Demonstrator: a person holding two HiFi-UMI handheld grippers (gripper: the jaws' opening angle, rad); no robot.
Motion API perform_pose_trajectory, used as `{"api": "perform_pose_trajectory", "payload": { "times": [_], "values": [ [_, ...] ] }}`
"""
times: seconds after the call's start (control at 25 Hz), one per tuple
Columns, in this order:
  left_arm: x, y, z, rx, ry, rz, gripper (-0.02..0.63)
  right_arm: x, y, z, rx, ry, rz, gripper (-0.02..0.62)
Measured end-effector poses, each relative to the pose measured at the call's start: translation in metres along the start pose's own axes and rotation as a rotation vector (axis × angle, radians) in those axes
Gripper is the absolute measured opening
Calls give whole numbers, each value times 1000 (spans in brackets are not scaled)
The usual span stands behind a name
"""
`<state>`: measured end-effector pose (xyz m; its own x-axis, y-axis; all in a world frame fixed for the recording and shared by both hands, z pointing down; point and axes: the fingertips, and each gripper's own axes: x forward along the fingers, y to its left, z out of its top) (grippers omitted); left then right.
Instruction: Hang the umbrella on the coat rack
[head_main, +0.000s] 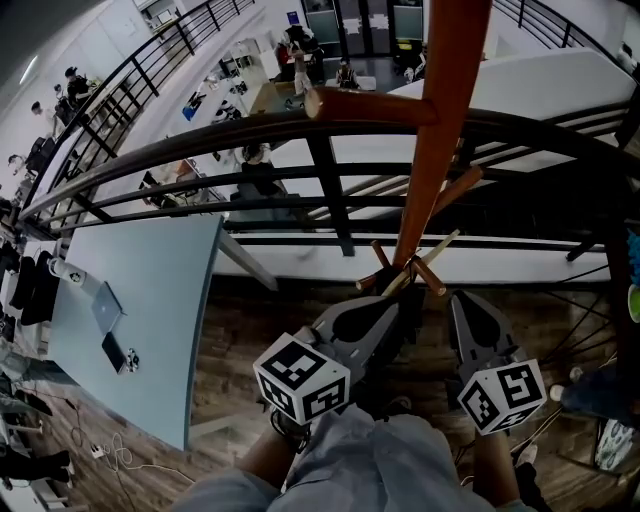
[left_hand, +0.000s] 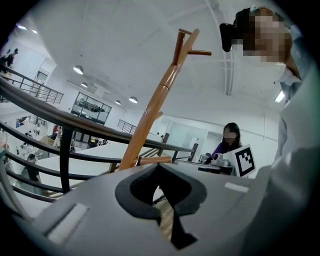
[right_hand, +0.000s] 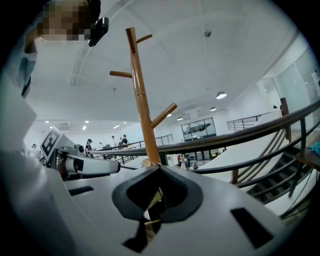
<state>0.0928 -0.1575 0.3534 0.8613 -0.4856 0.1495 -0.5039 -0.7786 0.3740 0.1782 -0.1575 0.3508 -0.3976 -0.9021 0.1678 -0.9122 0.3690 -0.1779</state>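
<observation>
The wooden coat rack (head_main: 440, 130) stands just in front of me by the railing, with pegs sticking out near its top (right_hand: 131, 74) and its lower pegs near the floor (head_main: 405, 270). Its pole (left_hand: 152, 107) rises beyond both jaws. No umbrella shows in any view. My left gripper (head_main: 395, 300) points at the rack's foot from the lower left, jaws closed together with nothing seen between them (left_hand: 159, 167). My right gripper (head_main: 462, 300) sits just right of the pole, also shut and empty (right_hand: 159, 170).
A black metal railing (head_main: 330, 130) curves right behind the rack, with a drop to a lower floor beyond. A grey-blue table (head_main: 140, 300) stands at the left. A seated person (left_hand: 230, 137) is behind me. Stairs (right_hand: 285, 185) descend on the right.
</observation>
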Motion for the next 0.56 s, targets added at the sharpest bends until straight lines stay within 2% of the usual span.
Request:
{"api": "perform_pose_trajectory", "payload": {
  "times": [0.56],
  "values": [
    [4,4,-2,-5,2,15,5,5,-3,-4,0,18,19,2]
  ]
}}
